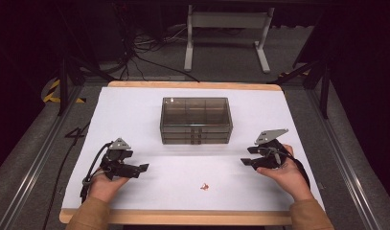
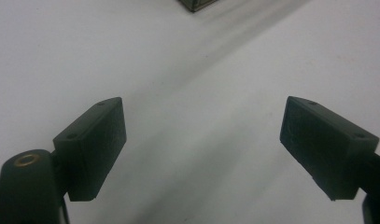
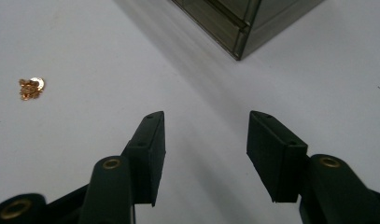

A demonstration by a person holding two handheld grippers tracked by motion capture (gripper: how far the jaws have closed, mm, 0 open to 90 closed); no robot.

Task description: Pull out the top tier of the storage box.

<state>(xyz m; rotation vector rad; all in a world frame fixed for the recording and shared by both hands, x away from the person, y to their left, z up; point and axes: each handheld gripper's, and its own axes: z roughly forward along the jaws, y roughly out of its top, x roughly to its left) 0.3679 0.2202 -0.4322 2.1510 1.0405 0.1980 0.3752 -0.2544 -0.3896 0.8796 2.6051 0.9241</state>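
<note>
With both jaw pairs spread and empty, lower the right gripper (image 1: 248, 156) vertically over the small gold trinket (image 1: 204, 186) lying on the white table (image 1: 135, 110) before the smoked drawer box (image 1: 196, 120), keeping the left gripper (image 1: 143, 167) clear.

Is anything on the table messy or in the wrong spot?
One thing stands out: a tiny coppery metal cluster lies loose on the white table, apart from the smoky clear plastic drawer box. The box sits straight and shut. Both grippers are open and hold nothing.
</note>
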